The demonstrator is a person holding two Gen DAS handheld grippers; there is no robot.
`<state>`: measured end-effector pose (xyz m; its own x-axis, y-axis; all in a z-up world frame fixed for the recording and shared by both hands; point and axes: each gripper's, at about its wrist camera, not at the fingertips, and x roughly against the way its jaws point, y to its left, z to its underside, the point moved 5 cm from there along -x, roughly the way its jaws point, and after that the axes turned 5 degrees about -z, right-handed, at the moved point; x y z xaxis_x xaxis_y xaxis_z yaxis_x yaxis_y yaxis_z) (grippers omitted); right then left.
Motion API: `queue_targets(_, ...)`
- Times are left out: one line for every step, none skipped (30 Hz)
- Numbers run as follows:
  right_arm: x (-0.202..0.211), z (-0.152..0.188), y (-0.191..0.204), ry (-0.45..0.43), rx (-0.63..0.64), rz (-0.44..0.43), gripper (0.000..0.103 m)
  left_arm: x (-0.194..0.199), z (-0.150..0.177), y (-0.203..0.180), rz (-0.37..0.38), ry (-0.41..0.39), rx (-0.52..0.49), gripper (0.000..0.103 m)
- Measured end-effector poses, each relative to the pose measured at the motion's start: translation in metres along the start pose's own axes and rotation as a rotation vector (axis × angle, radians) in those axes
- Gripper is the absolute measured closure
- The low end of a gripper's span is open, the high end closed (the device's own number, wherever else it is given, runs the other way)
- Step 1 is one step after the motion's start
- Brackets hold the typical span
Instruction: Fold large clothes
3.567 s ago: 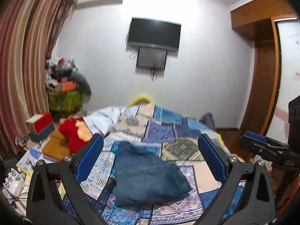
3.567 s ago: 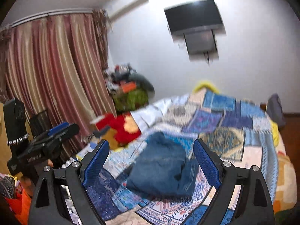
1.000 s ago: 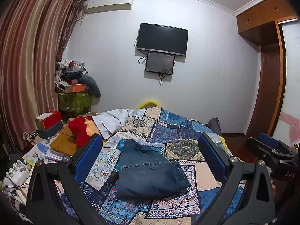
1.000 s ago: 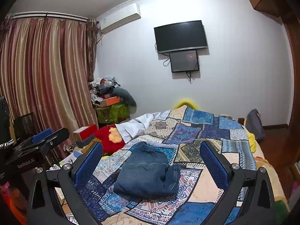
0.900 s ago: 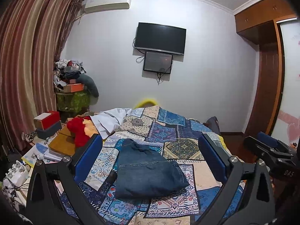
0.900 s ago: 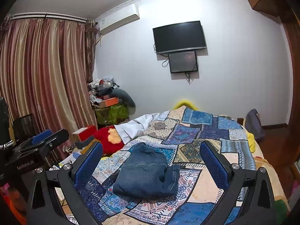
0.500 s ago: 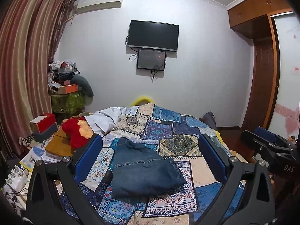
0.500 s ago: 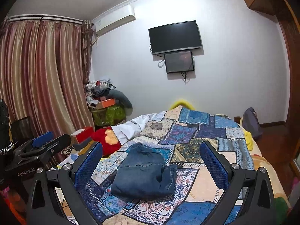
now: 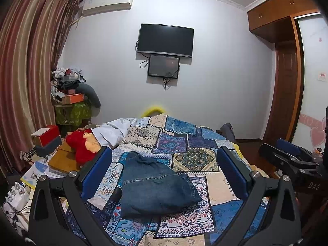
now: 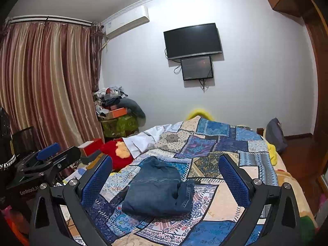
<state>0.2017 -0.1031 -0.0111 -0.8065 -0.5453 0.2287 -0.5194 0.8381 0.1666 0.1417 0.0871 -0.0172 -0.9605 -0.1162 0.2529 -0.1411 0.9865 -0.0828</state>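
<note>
Left wrist view: the left hand-held gripper (image 9: pixel 164 172) hangs wide and empty above the folded jeans (image 9: pixel 155 186), which lie on the patchwork quilt (image 9: pixel 194 160) of the bed — a red plush toy (image 9: pixel 79 147) sits beside it.

Right wrist view: the right hand-held gripper (image 10: pixel 165 175) is likewise spread wide, empty — the jeans (image 10: pixel 157 190) lie folded below it.

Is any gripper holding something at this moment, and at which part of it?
Nothing is held. The left gripper and right gripper are both open and empty, above the folded jeans on the bed quilt.
</note>
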Motion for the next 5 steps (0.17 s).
queue_targets(0.0003,0.0004,0.0006,0.001,-0.001,-0.001,0.000,0.0000,0.0000,0.0000,-0.002,0.000,0.001,0.000)
queue_targets(0.0005,0.0002,0.0008,0.000,-0.002,-0.001,0.000,-0.0001,-0.0003,0.0003,-0.001,0.000,0.002,0.000)
queue_targets(0.0004,0.0000,0.0003,0.000,-0.001,-0.001,0.000,-0.0001,-0.0004,0.0004,-0.002,0.000,0.002,0.000)
queue_targets(0.0006,0.0000,0.0003,0.001,-0.002,-0.003,0.000,0.0002,-0.0006,0.0010,-0.008,-0.001,0.004,0.000)
queue_targets(0.0012,0.0004,0.0010,0.000,-0.003,-0.004,0.000,0.0005,-0.0006,0.0011,-0.009,-0.003,0.004,0.000)
